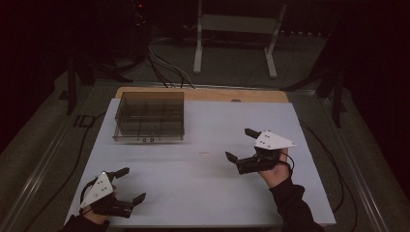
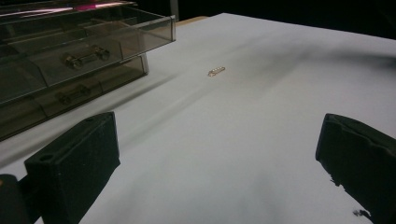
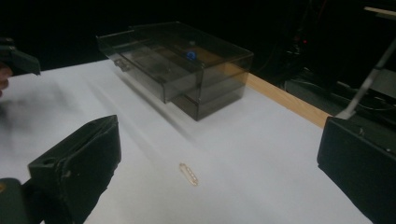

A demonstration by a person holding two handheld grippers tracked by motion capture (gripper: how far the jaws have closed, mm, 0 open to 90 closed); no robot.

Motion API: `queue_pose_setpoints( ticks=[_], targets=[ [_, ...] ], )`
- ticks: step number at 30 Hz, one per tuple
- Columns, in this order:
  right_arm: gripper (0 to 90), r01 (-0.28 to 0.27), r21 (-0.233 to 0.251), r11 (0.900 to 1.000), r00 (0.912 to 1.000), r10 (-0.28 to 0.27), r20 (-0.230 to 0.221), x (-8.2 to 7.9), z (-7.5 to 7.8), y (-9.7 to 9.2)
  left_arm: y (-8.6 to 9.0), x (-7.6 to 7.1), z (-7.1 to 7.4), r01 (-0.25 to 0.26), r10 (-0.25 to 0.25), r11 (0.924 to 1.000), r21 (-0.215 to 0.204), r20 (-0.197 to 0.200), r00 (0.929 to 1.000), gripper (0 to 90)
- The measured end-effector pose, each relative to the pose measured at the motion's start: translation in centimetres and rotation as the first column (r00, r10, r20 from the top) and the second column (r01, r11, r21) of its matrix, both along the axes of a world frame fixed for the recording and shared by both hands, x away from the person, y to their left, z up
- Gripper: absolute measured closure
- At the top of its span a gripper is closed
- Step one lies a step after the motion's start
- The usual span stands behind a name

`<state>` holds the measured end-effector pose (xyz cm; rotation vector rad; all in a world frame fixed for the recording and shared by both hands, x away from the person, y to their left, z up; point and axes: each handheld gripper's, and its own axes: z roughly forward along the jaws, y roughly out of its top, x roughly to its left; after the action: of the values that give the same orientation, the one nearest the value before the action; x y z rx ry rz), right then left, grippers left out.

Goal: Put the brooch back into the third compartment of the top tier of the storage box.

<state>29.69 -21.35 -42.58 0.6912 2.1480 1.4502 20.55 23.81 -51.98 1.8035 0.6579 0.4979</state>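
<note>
A smoky clear plastic drawer box [image 1: 149, 116] stands at the back left of the white table top [image 1: 203, 183]; its upper drawer [image 2: 88, 44] is pulled out a little. A small pale metal clip [image 1: 204, 154] lies on the white surface near the middle, also seen as a clip [image 2: 216, 71] and a clip [image 3: 188, 173]. My left gripper [image 1: 131, 184] rests open at the front left corner, far from the clip. My right gripper [image 1: 240, 143] is open at the right, a short way from the clip, its jaws pointing towards it. Nothing is between either pair of jaws.
A strip of bare wooden table edge [image 1: 261, 94] runs behind the white sheet. Cables [image 1: 162, 67] and a white stand's legs [image 1: 198, 53] lie on the floor beyond. A small blue thing [image 3: 191, 54] sits in the box.
</note>
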Motion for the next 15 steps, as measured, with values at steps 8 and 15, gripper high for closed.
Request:
queue_pose_setpoints(
  ticks=[8, 15],
  targets=[
    [0.0, -0.033, -0.008, 0.9994, 0.9993, 0.033, -0.016, 1.3, 0.2, 1.9, 0.1, -0.1, 0.0, -0.002, 0.002, 1.0, 0.002, 0.001, 1.0, 0.6],
    [0.0, -0.06, -0.013, 0.9981, 0.9978, 0.059, -0.03, 2.3, -0.1, 3.3, 0.1, -0.1, 0.1, -0.003, 0.003, 1.0, -0.002, 0.001, 1.0, 0.6]
  ],
)
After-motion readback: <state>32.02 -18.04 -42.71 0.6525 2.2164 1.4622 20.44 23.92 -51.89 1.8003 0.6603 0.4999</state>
